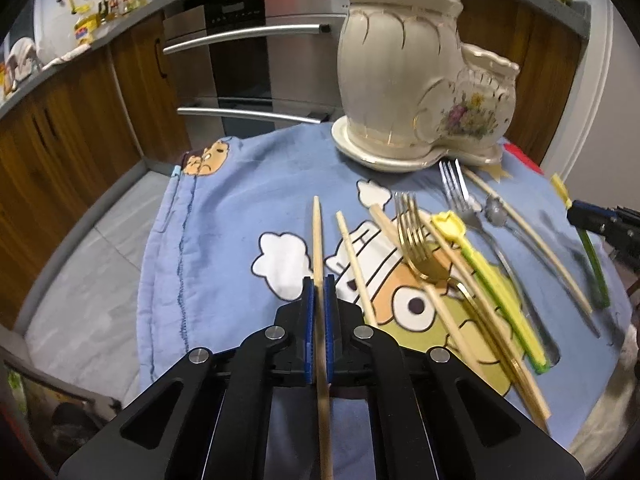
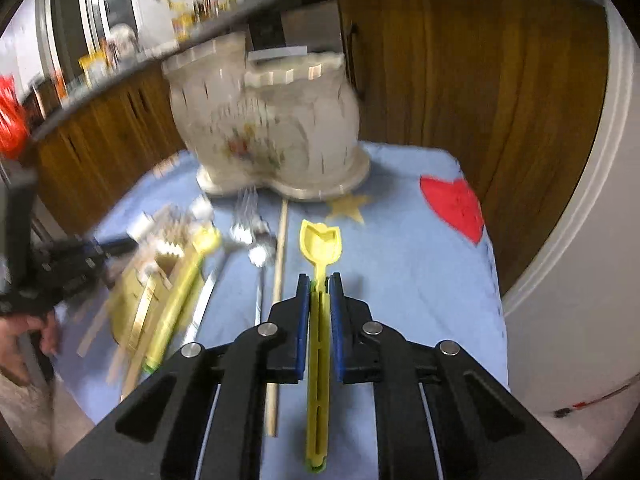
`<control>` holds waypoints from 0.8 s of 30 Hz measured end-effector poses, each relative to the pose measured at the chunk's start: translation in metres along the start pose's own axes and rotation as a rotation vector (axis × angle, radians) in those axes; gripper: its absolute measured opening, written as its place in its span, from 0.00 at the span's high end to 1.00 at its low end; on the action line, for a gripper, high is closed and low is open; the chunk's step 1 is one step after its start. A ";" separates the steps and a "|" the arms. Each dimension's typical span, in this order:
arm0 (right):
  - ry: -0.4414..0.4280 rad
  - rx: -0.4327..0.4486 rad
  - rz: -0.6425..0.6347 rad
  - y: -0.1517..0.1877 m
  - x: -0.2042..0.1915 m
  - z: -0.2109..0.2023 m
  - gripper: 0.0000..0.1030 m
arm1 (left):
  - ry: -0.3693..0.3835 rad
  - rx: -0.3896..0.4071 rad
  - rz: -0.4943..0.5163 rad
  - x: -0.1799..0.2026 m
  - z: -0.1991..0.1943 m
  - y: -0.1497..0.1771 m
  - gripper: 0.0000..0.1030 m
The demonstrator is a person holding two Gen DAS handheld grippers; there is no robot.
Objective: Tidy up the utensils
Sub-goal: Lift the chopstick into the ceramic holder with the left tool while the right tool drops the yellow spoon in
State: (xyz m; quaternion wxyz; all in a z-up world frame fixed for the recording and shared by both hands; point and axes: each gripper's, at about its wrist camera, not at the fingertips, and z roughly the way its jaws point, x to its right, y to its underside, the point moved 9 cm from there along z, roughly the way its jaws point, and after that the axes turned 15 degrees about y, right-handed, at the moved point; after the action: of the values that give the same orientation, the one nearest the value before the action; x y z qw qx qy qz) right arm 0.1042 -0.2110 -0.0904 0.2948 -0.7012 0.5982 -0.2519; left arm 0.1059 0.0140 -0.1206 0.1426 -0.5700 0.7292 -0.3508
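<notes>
My left gripper (image 1: 319, 280) is shut on a wooden chopstick (image 1: 317, 232) that points toward the cream ceramic utensil holder (image 1: 404, 80). On the blue cartoon cloth (image 1: 224, 216) lie more chopsticks (image 1: 356, 268), a gold fork (image 1: 414, 240), a silver fork (image 1: 456, 188), a spoon (image 1: 496, 212) and a yellow tulip-tipped utensil (image 1: 492, 276). My right gripper (image 2: 319, 280) is shut on another yellow tulip-tipped utensil (image 2: 320, 240), held above the cloth and aimed at the holder (image 2: 272, 132). The right wrist view is blurred.
Wooden cabinets (image 1: 72, 128) and a steel oven (image 1: 248, 60) stand behind the table. The cloth's left edge (image 1: 160, 240) drops to a grey floor. A loose chopstick (image 2: 280, 264) lies just left of my right gripper. My left gripper shows at far left in the right wrist view (image 2: 80, 260).
</notes>
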 end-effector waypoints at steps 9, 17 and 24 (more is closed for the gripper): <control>-0.085 0.227 0.094 -0.059 0.005 -0.029 0.90 | 0.084 0.320 -0.010 0.014 -0.054 -0.049 0.95; -0.145 0.442 0.120 -0.145 -0.005 -0.048 0.90 | 0.137 0.569 0.055 0.044 -0.094 -0.125 0.95; -0.183 0.510 0.203 -0.205 -0.001 -0.020 0.90 | 0.175 0.662 0.098 0.059 -0.083 -0.211 0.95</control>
State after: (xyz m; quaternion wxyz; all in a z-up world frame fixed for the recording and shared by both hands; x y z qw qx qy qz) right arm 0.2314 -0.1895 0.0704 0.5381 -0.5608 0.5537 -0.2990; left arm 0.1912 -0.0338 0.0918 0.2735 -0.4249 0.6119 -0.6085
